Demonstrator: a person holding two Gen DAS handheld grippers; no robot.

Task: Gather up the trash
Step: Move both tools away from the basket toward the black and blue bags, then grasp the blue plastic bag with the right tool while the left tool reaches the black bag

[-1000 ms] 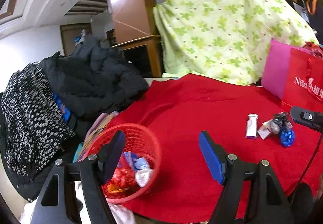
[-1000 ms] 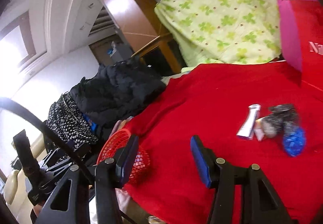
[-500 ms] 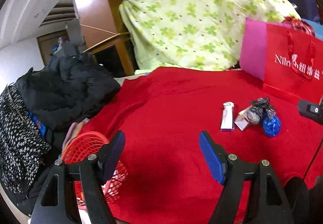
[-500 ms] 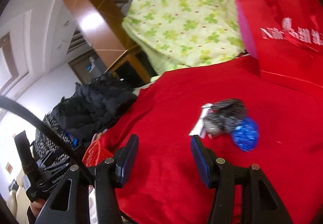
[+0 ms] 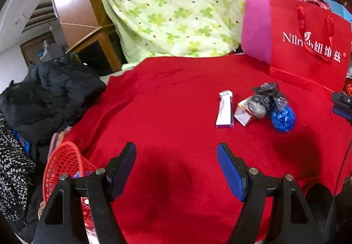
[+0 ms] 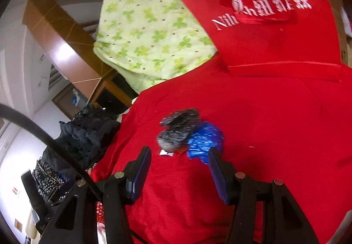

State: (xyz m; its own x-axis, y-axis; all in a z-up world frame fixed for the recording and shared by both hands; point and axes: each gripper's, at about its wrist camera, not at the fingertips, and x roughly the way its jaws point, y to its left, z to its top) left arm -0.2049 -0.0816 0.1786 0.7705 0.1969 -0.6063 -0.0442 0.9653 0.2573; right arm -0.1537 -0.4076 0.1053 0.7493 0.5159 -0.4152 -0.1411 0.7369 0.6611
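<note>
Trash lies in a cluster on the red cloth: a white-pink wrapper, a small torn carton, a crumpled grey-black wrapper and a blue foil ball. My left gripper hangs open and empty short of the cluster, which lies ahead and to its right. My right gripper is open too. The grey-black wrapper and the blue foil ball lie just beyond its fingertips, the foil close to the right finger. The red mesh basket holding wrappers sits at the lower left.
A red gift bag with a pink side stands at the back right. A green clover-print quilt is heaped behind the cloth. Black and spotted coats are piled at the left edge beside the basket. A cable crosses the right wrist view.
Both grippers swung right and down toward the trash cluster. The basket slid from under the left gripper to the lower left corner. The right gripper rolled and closed in on the blue foil.
</note>
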